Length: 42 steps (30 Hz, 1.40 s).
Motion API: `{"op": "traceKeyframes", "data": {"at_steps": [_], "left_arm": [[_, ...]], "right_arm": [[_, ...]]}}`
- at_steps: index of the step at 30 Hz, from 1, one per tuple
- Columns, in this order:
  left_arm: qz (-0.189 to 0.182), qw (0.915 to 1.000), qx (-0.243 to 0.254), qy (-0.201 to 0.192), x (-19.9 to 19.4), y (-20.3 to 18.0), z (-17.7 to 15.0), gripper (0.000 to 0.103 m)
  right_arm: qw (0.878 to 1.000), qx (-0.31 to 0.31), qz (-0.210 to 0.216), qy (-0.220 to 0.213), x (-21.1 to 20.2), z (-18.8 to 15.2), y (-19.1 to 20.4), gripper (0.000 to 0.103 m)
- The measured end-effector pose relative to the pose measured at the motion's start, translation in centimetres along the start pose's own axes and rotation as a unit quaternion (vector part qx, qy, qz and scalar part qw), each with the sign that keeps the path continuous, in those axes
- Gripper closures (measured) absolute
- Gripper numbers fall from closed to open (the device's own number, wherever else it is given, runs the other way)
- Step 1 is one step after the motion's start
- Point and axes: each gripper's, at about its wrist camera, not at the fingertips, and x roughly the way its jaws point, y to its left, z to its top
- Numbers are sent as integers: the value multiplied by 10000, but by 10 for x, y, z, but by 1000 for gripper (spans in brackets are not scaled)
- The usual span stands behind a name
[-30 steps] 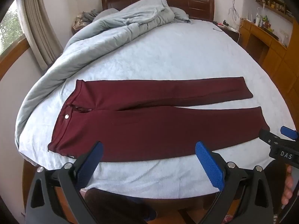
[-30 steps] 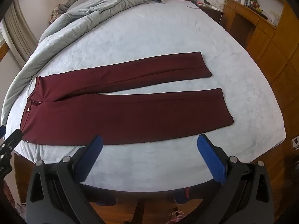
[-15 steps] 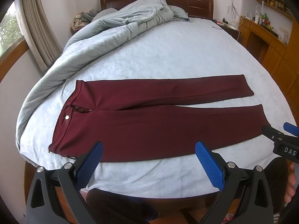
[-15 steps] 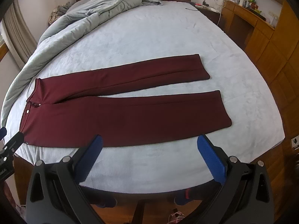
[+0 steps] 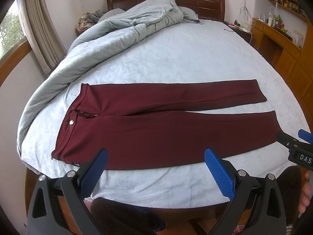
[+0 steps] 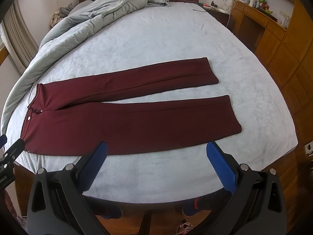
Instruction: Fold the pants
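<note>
Both the left gripper [image 5: 155,167] and the right gripper [image 6: 156,161] hang at the bed's [image 5: 176,62] near edge, jaws wide apart and empty. Just beyond lie the pants [image 5: 160,129], flat, long axis crosswise: waistband nearer the left gripper, hems nearer the right. A rumpled quilt [image 5: 121,31] sits behind.

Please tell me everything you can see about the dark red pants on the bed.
The dark red pants lie flat and unfolded on the light blue bed cover, front side up. The waistband is at the left, with a silver button and an open fly. Both legs stretch to the right and part slightly toward the hems. The cloth looks smooth, matte and a little thick. A small tag sits on the near waist corner. Neither tool touches them.
</note>
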Motion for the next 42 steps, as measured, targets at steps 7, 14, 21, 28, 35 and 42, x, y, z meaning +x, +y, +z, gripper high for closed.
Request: {"op": "traceKeyframes", "data": {"at_steps": [7, 14, 21, 28, 35, 42], "left_arm": [[-3, 10000, 10, 2, 0, 0, 0, 4], [17, 10000, 11, 12, 0, 0, 0, 4], [17, 10000, 13, 21, 0, 0, -1, 4], [17, 10000, 17, 18, 0, 0, -1, 4], [20, 10000, 16, 23, 0, 0, 0, 4], [48, 10000, 33, -9, 1, -2, 1, 4]], "right_arm": [[10000, -1, -7, -2, 0, 0, 1, 2], [10000, 14, 2, 23, 0, 0, 0, 2], [10000, 14, 7, 33, 0, 0, -1, 2], [10000, 11, 7, 30, 0, 0, -1, 2], [10000, 12, 10, 37, 0, 0, -1, 2], [10000, 10, 23, 66, 2, 0, -1, 2]]}}
